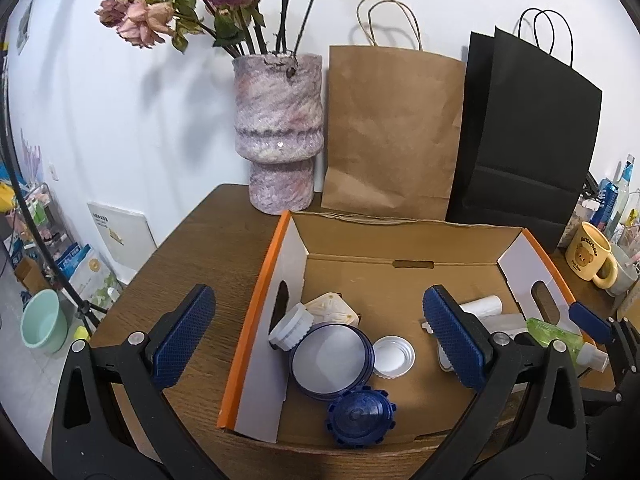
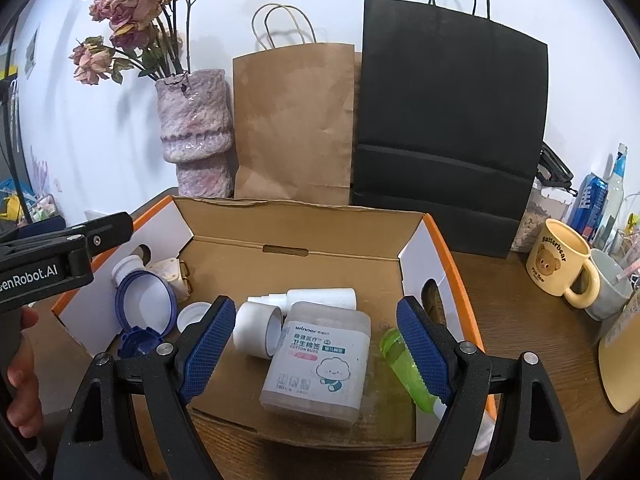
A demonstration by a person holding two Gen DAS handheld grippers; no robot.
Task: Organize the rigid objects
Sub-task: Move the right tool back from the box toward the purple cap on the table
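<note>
Desk [image 2: 520, 308] carries my cardboard box [image 2: 304, 232], w/ cotton bud tub [image 2: 320, 364], green bottle [image 2: 404, 368], white tube [image 2: 256, 332] & blue lid [image 1: 332, 356] lying inside. Both my hand-held grippers hang over it w/ jaws wide apart, nothing between: left hand-held gripper [image 1: 320, 340], right hand-held gripper [image 2: 316, 352].

Open-topped cardboard box [image 2: 432, 240] is offering clear entry from above, its bare middle floor lying free, while a vase [image 1: 278, 132] and paper bags [image 2: 294, 120] are blocking the far side.
</note>
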